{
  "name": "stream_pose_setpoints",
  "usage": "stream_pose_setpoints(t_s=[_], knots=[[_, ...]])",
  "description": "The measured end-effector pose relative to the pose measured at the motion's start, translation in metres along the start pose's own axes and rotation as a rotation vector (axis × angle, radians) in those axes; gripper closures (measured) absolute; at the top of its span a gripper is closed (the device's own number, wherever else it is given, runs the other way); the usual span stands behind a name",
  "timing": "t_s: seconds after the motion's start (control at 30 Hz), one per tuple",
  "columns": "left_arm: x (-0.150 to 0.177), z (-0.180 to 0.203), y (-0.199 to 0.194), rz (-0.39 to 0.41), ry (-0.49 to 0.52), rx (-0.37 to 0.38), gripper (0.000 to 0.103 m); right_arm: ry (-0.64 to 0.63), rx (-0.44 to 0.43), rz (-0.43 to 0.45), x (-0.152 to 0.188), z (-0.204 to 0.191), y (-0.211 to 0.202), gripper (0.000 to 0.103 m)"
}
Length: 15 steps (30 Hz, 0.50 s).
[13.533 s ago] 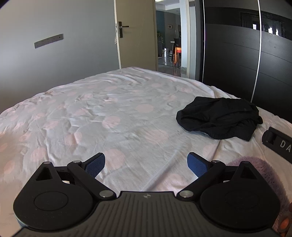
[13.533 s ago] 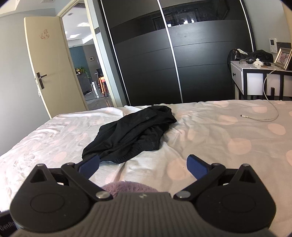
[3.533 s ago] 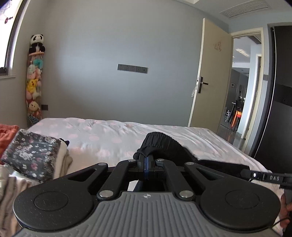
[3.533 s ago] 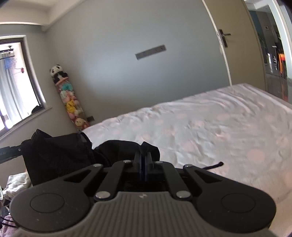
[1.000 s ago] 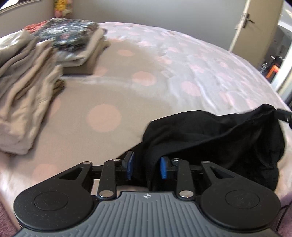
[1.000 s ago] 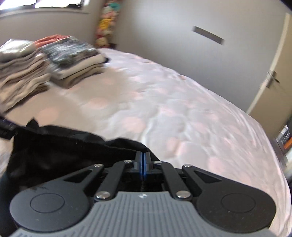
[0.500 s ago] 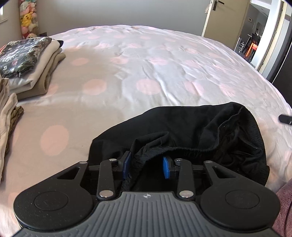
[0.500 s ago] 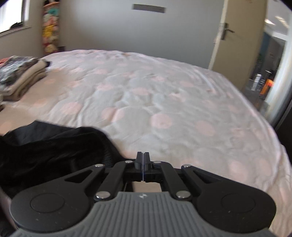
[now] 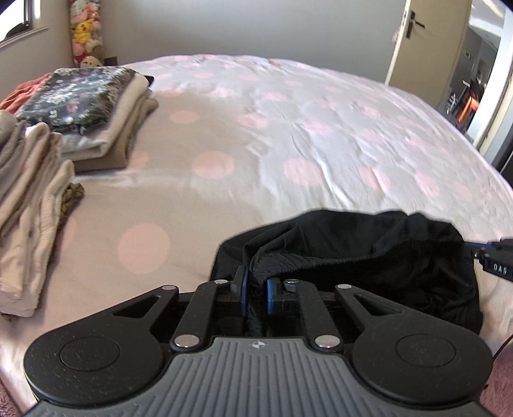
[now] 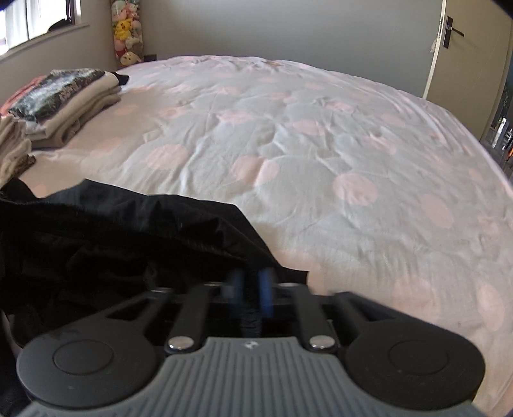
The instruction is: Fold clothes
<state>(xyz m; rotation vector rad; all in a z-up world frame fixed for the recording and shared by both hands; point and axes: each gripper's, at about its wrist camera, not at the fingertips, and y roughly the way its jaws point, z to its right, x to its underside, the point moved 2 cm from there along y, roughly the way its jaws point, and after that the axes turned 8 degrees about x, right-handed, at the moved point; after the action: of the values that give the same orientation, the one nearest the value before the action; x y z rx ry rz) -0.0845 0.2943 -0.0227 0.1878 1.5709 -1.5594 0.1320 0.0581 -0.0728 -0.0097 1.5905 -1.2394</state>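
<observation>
A crumpled black garment (image 9: 368, 250) lies at the near edge of the bed and fills the lower left of the right wrist view (image 10: 128, 231). My left gripper (image 9: 256, 290) is shut on a thick gathered band at the garment's left end, with only a narrow gap between its blue pads. My right gripper (image 10: 250, 290) is blurred. Its pads stand a little apart with dark cloth between them, at the garment's right end. In the left wrist view the right gripper's tip (image 9: 481, 248) touches the garment's right edge.
The bed sheet (image 9: 288, 144) is white with pink dots. Two stacks of folded clothes sit at the left, one topped by a dark floral piece (image 9: 80, 106), the other beige (image 9: 29, 208). Plush toys (image 9: 85, 29) hang in the far corner. A door (image 9: 426, 41) stands open at right.
The left gripper's fingers have narrowed onto the garment's band. The right gripper's pads, pressed together before, now stand slightly apart with cloth between them. Both cameras swung left.
</observation>
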Motion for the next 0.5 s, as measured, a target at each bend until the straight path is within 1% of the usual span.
stream_pose_setpoints(t_s=[0.1,0.27,0.5], knots=[[-0.012,-0.004,-0.019,0.066,-0.002,-0.010,0.097,0.015,-0.009,0.061,-0.005,-0.004,-0.022,0.099],[-0.041,-0.006,-0.062,0.199,0.021,-0.025,0.098,0.028,-0.013,0.195,-0.033,-0.010,-0.078,0.099],[-0.096,0.006,-0.161,0.440,0.122,-0.058,0.098,0.058,-0.031,0.424,-0.089,-0.020,-0.167,0.099]])
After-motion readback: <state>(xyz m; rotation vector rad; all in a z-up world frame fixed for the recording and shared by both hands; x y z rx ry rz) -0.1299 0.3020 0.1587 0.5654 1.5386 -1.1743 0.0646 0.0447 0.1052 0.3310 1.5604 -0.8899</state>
